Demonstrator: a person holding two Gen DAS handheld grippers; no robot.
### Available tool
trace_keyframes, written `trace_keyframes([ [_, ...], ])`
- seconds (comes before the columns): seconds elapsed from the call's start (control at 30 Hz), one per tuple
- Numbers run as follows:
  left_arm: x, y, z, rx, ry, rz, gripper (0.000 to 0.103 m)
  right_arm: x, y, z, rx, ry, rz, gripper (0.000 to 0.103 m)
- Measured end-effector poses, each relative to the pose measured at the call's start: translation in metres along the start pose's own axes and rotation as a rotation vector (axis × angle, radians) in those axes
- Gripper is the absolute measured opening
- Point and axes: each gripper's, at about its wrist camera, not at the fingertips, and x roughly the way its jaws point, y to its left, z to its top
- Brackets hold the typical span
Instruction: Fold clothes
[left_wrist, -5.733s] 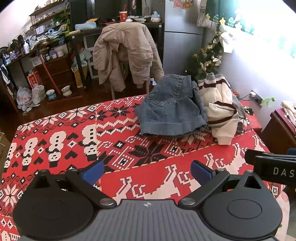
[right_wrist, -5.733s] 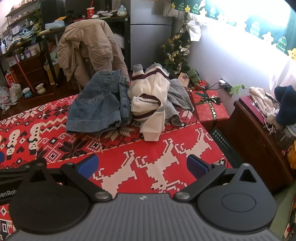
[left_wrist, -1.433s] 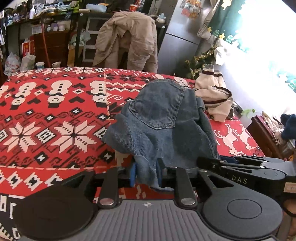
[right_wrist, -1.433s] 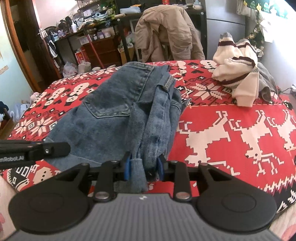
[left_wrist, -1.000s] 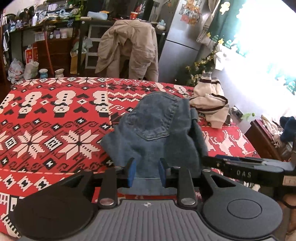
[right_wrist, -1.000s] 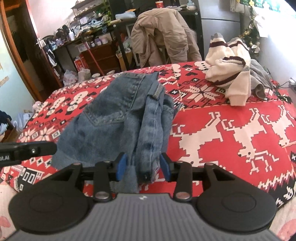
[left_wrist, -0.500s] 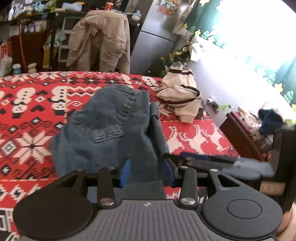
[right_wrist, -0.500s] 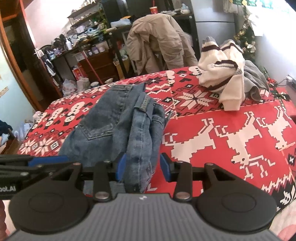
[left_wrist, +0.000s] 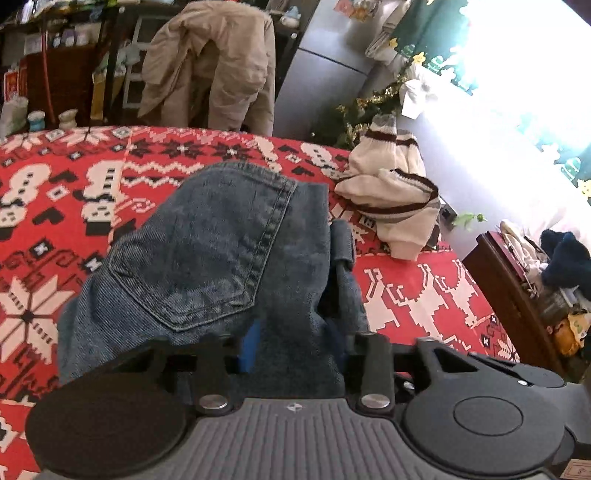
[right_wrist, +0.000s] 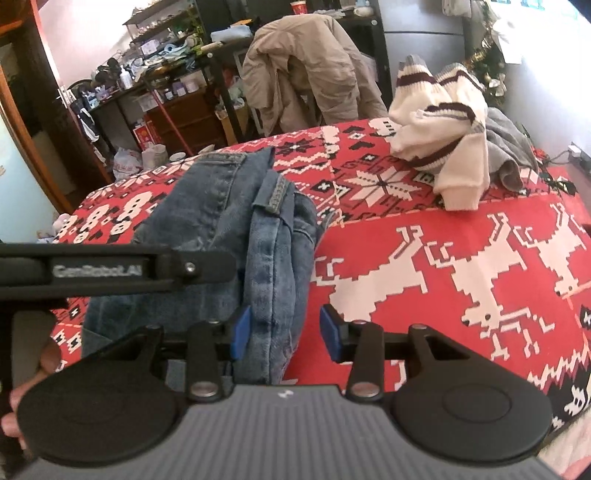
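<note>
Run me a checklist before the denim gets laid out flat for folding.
1. Left gripper on the denim garment: jaws closing, cloth fills the gap. Ok.
2. Right gripper grip: denim touches one pad only, with a gap at the other. Not ok.
3. Garment flat: it lies bunched in folds. Not ok.
4. Bare bedspread beside the garment: ok.
5. Striped sweater apart from the denim: ok.
6. Which edge each gripper has: cannot tell.

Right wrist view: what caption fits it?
Right gripper open around bunched denim shorts on a red Christmas-patterned blanket.
</note>
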Motion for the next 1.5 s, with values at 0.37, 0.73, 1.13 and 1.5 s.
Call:
trace_keyframes([
  [0.37, -0.046, 0.023, -0.006, -0.046, -0.149, 0.048, 0.001, 0.009, 0.015, 0.0, -0.066, -0.023, -0.044, 0.014],
  [0.73, -0.148, 0.109, 0.009, -0.24, -0.342, 0.176, 0.001, -0.016, -0.006, 0.022, -0.014, -0.11, -0.082, 0.012],
  [1.13, -0.13, 0.143, -0.014, -0.304, -0.242, 0.275, 0.002, -0.033, -0.05, 0.033, 0.072, -0.153, -0.166, 0.012],
  [1.5, -0.135, 0.137, -0.016, -0.247, -0.26, 0.267, 0.055, -0.022, -0.062, 0.016, 0.076, -0.114, -0.188, 0.026],
])
